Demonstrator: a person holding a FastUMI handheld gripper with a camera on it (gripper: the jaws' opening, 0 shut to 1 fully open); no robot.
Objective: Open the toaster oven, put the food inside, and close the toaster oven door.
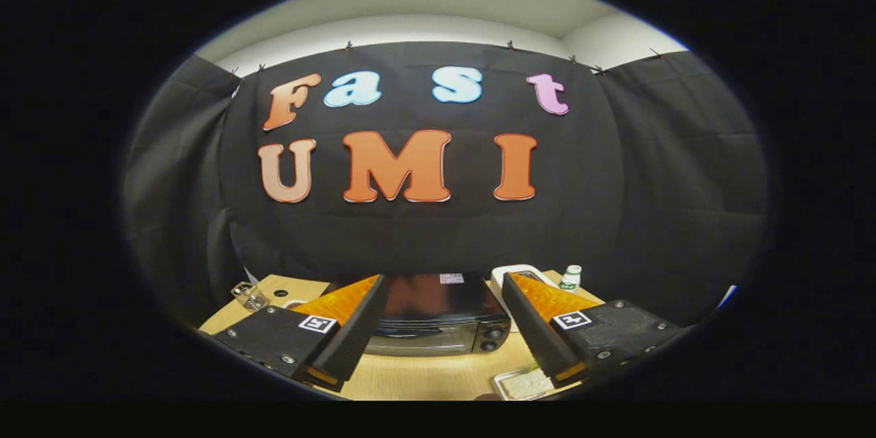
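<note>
The gripper (441,301) hangs above a wooden table (424,376), with both fingers (356,328) showing in the lower middle of the frame. The fingers stand wide apart and hold nothing; the gap between them is open.

The toaster oven (438,318) sits on the table in the lower centre of the frame, seen through that gap and beyond the fingertips. Its door faces the gripper and appears closed. Two knobs (491,339) sit on the right side of its front. The oven top is dark and glossy.

A tray (520,383) lies on the table at the bottom of the frame, just below the right finger and nearer than the oven. What it carries is too small to tell, apart from a trace of green at its upper rim.

A white box (510,274) stands behind the right finger, beside the oven. A small bottle (570,278) with a white cap stands right of that box. A clear glass object (250,295) rests near the table's left edge, at the lower left.

Black cloth (671,171) covers the wall behind the table.
</note>
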